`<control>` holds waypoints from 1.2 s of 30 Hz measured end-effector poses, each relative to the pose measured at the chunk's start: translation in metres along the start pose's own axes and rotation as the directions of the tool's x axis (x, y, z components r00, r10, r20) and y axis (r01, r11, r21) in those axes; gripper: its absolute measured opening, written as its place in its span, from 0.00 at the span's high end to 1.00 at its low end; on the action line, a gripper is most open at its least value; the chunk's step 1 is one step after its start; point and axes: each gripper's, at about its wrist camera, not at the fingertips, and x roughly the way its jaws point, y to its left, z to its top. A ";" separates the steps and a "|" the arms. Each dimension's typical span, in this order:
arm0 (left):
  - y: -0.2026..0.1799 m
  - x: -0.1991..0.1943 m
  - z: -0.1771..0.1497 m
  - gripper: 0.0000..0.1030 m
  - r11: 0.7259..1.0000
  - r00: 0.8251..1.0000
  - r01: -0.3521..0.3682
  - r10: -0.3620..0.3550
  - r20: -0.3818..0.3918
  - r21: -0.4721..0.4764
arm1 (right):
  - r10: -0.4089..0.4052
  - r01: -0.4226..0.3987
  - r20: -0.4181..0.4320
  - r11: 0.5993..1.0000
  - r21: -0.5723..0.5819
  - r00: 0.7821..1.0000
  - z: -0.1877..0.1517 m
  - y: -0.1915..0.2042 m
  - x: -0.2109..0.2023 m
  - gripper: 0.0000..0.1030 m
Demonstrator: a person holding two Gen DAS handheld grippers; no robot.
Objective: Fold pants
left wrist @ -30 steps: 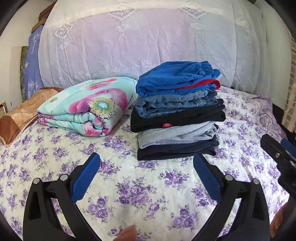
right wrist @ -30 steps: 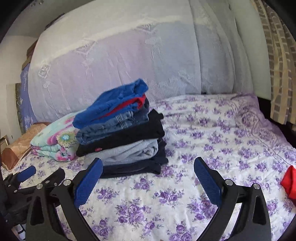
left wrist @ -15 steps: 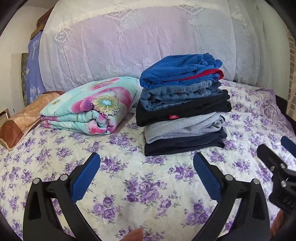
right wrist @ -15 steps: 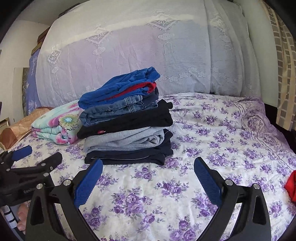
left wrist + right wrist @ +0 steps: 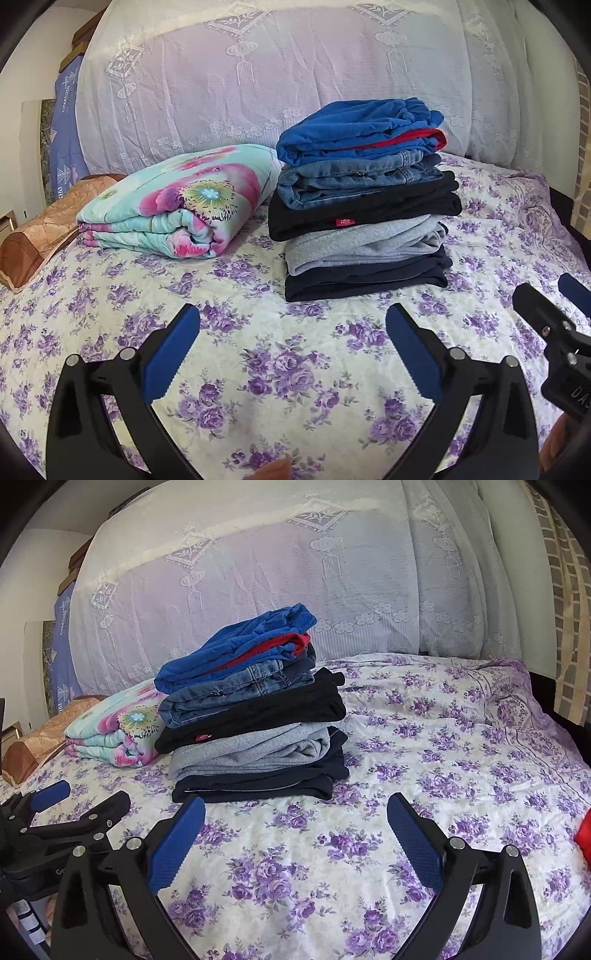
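A stack of folded pants point(image 5: 364, 206) point(image 5: 255, 716) stands on the purple-flowered bed sheet point(image 5: 280, 354): blue with red trim on top, then denim, black, grey and dark navy. My left gripper point(image 5: 291, 339) is open over bare sheet, short of the stack, with nothing between its blue pads. My right gripper point(image 5: 295, 823) is open too, just in front of the stack's lower right corner. Each gripper shows at the edge of the other's view.
A folded floral quilt point(image 5: 173, 206) lies left of the stack, with a brown pillow point(image 5: 40, 236) beyond it. White lace-covered bedding point(image 5: 280, 81) rises behind. A red cloth point(image 5: 583, 834) shows at the right edge. A fingertip point(image 5: 273, 472) is at the bottom.
Both views have drawn closer to the stack and levelled out; the stack now sits nearer each gripper. Both grippers stay open.
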 end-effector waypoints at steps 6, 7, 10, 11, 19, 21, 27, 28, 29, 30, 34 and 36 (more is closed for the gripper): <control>0.000 0.000 0.000 0.04 1.000 1.000 0.020 -0.020 -0.007 -0.007 | -0.002 0.002 -0.012 1.000 0.002 1.000 -0.001 0.000 0.003 0.03; 0.000 -0.001 0.000 0.04 1.000 1.000 0.020 -0.020 -0.007 -0.007 | -0.001 0.001 -0.013 1.000 0.002 1.000 -0.001 0.000 0.003 0.03; 0.000 -0.001 0.000 0.04 1.000 1.000 0.021 -0.021 -0.002 -0.007 | 0.000 0.000 -0.016 1.000 -0.003 1.000 -0.001 0.001 0.003 0.03; 0.000 -0.001 -0.001 0.04 1.000 1.000 0.021 -0.021 -0.002 -0.006 | 0.000 0.000 -0.015 1.000 -0.004 1.000 -0.001 0.001 0.003 0.03; -0.001 -0.003 0.000 0.04 1.000 1.000 0.025 -0.025 -0.001 -0.004 | -0.001 0.001 -0.016 1.000 -0.004 1.000 -0.001 0.001 0.003 0.03; -0.001 -0.003 0.000 0.04 1.000 1.000 0.026 -0.026 0.000 -0.005 | -0.001 0.000 -0.016 1.000 -0.004 1.000 -0.001 0.001 0.003 0.03; -0.001 -0.004 0.000 0.04 0.999 0.999 0.033 -0.033 -0.002 -0.011 | 0.000 0.000 -0.021 1.000 -0.004 1.000 -0.002 0.002 0.004 0.03; -0.001 -0.004 0.000 0.04 0.999 0.999 0.033 -0.033 -0.001 -0.010 | -0.001 0.000 -0.020 1.000 -0.004 1.000 -0.002 0.002 0.003 0.03; -0.001 -0.004 0.000 0.04 0.999 0.999 0.032 -0.032 -0.001 -0.010 | -0.001 0.001 -0.020 1.000 -0.004 1.000 -0.002 0.002 0.004 0.03; -0.001 -0.004 0.000 0.04 0.999 1.000 0.031 -0.031 0.000 -0.011 | 0.000 0.000 -0.021 1.000 -0.005 1.000 -0.002 0.001 0.004 0.03; -0.001 -0.004 0.000 0.04 1.000 1.000 0.029 -0.029 -0.002 -0.011 | -0.001 0.001 -0.023 1.000 -0.005 1.000 -0.002 0.002 0.004 0.03; -0.001 -0.004 0.000 0.04 1.000 1.000 0.028 -0.028 -0.003 -0.010 | 0.000 0.000 -0.023 1.000 -0.005 1.000 -0.002 0.002 0.004 0.03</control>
